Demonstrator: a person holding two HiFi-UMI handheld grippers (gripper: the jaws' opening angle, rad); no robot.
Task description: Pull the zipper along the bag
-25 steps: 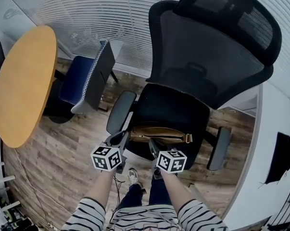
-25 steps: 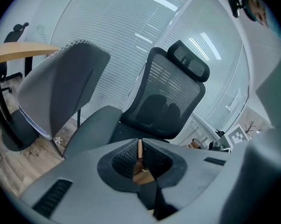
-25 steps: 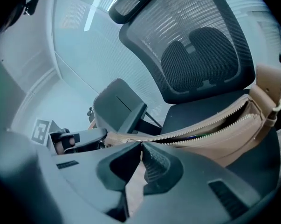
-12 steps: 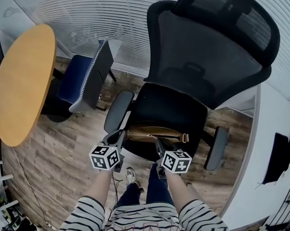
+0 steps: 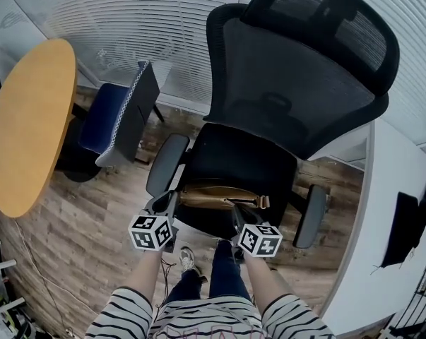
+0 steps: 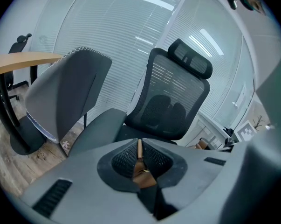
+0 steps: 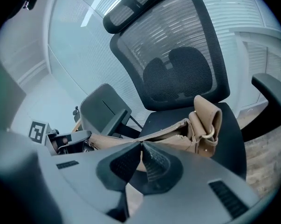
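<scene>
Tan bag on black chair seat; plank floor, blinds behind. Left gripper clamps bag; right gripper pinches zipper.

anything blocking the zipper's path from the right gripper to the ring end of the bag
Nothing visible. From the right gripper, the open zipper runs unobstructed along the bag to the ring at its end.

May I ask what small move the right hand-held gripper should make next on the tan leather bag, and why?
Probably draw the right hand-held gripper slightly along the metal zipper toward the strap-ring end. Its jaws are shut where the rows meet, the teeth ahead gape, and the left hand-held gripper pins the other end of the tan leather bag.
</scene>
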